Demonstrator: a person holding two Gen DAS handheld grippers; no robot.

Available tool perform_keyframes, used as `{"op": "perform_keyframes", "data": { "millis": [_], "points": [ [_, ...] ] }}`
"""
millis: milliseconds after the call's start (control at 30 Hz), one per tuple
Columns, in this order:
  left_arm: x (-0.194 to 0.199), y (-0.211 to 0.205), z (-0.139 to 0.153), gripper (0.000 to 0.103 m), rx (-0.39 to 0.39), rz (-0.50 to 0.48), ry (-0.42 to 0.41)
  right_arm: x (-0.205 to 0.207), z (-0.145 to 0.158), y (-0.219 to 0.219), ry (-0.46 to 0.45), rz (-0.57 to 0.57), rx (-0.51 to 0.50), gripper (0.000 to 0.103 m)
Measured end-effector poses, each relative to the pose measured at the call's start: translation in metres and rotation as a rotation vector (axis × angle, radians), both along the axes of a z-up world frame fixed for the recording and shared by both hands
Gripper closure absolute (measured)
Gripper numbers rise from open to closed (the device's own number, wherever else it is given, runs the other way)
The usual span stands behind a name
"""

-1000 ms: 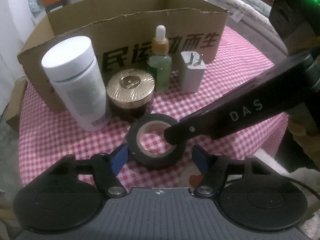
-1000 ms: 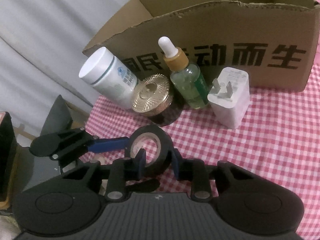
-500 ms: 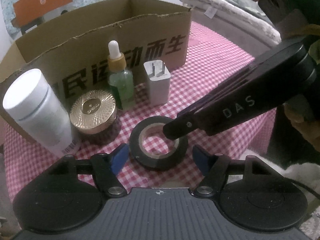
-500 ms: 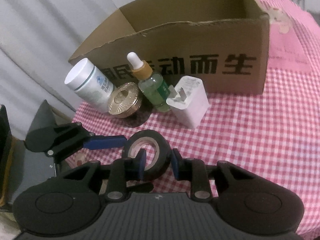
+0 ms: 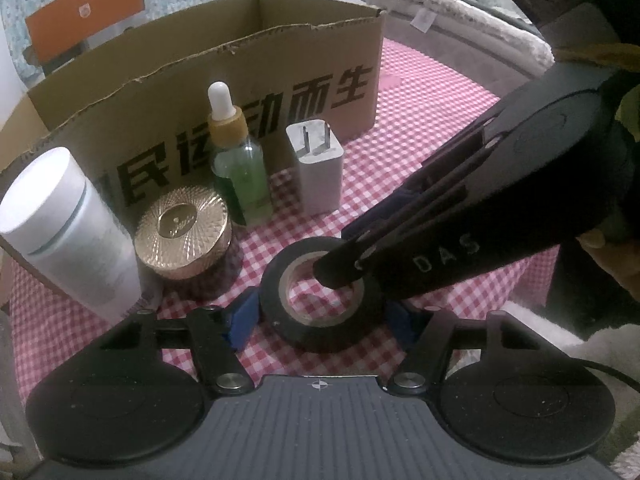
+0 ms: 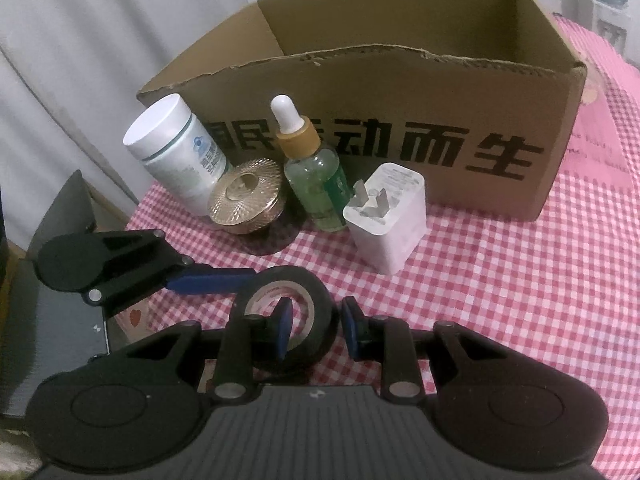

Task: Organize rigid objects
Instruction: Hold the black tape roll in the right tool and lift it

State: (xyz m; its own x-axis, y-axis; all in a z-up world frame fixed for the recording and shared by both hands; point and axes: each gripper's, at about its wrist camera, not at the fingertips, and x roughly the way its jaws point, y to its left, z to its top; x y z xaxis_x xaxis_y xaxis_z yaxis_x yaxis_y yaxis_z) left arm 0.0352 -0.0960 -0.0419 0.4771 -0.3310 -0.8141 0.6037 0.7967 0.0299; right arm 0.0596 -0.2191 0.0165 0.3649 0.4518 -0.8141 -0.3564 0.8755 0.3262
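Observation:
A black tape roll [image 5: 324, 312] lies flat on the checked tablecloth. My left gripper [image 5: 320, 316] is open with one blue finger on each side of the roll. My right gripper [image 6: 316, 328] straddles the roll's wall [image 6: 320, 312], one finger inside the hole and one outside, with a small gap showing. Behind the roll stand a white bottle [image 5: 64, 232], a gold-lidded jar [image 5: 182, 232], a green dropper bottle [image 5: 238, 172] and a white charger [image 5: 318, 172], in front of a cardboard box [image 5: 240, 80].
The table's pink checked cloth [image 6: 520, 280] stretches to the right of the box. A sofa with a fluffy throw [image 5: 460, 20] lies beyond the table. The table edge drops off near both grippers.
The left gripper has come closer around the tape roll. The right gripper's fingers have spread slightly around the roll's wall. Both views have shifted, so the box and the bottles sit differently in frame.

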Motion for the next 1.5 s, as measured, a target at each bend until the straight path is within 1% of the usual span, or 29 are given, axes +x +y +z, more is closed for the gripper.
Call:
{"op": "perform_keyframes", "data": {
  "millis": [233, 467, 667, 733, 933, 1000, 1100, 1500],
  "points": [
    [0.001, 0.002, -0.001, 0.037, -0.007, 0.016, -0.004, -0.005, 0.000, 0.010, -0.030, 0.013, -0.032, 0.075],
    [0.004, -0.001, 0.001, 0.037, 0.005, 0.045, 0.017, -0.005, 0.001, 0.011, -0.027, 0.018, -0.051, 0.076],
    [0.010, -0.007, 0.000, 0.037, 0.007, 0.068, 0.035, 0.000, 0.000, 0.001, -0.003, -0.008, -0.015, 0.076],
    [0.010, -0.008, 0.002, 0.037, -0.003, 0.073, 0.040, 0.001, 0.001, -0.002, 0.002, -0.022, -0.010, 0.079],
    [0.016, -0.014, 0.002, 0.037, -0.014, 0.072, 0.042, -0.002, 0.007, -0.009, -0.026, -0.037, -0.035, 0.080],
    [0.018, -0.015, -0.002, 0.037, -0.004, 0.072, 0.051, -0.002, 0.006, -0.010, -0.021, -0.035, -0.042, 0.080],
    [0.016, -0.017, -0.003, 0.037, 0.008, 0.065, 0.043, -0.002, 0.005, -0.010, -0.025, -0.029, -0.053, 0.080],
    [0.017, -0.016, -0.004, 0.037, -0.002, 0.079, 0.050, -0.003, -0.003, 0.001, -0.058, -0.023, -0.073, 0.081]
  ]
}}
